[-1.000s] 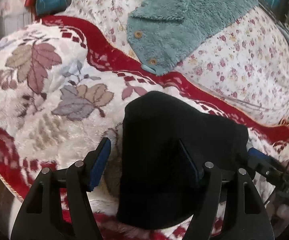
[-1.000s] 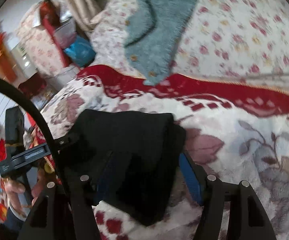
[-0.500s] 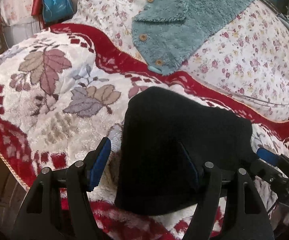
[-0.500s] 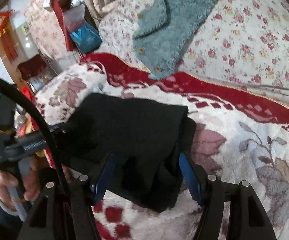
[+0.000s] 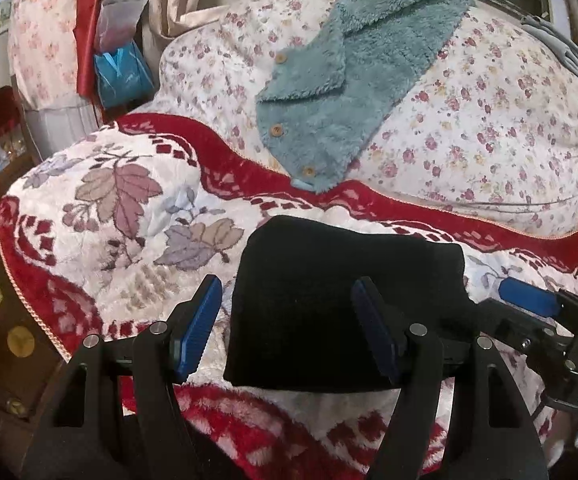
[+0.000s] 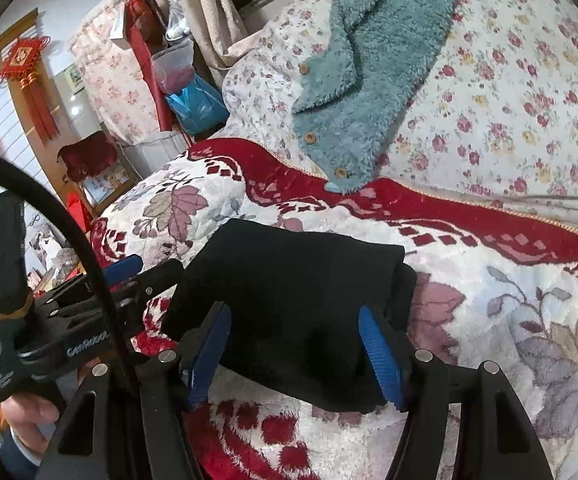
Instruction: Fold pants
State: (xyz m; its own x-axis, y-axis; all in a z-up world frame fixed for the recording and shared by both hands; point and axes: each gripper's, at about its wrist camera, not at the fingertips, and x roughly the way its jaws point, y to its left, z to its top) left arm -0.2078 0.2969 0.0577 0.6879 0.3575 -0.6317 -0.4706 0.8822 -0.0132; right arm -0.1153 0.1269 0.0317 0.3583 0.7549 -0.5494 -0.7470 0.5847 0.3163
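Note:
The black pants (image 5: 329,292) lie folded into a compact rectangle on the red and white leaf-patterned blanket (image 5: 129,208). They also show in the right wrist view (image 6: 289,300). My left gripper (image 5: 289,328) is open, its blue pads at the pants' near left edge, holding nothing. My right gripper (image 6: 297,344) is open over the pants' near right edge, empty. The right gripper's blue tip (image 5: 529,300) shows at the right of the left wrist view; the left gripper (image 6: 89,300) shows at the left of the right wrist view.
A teal fleece garment with wooden buttons (image 5: 349,80) lies on the floral quilt (image 5: 489,120) behind. The bed's left edge drops off near a blue bag (image 5: 121,76), curtains and furniture.
Both grippers have pulled back and up from the folded pants, which stay flat on the blanket. More of the room and quilt is in view.

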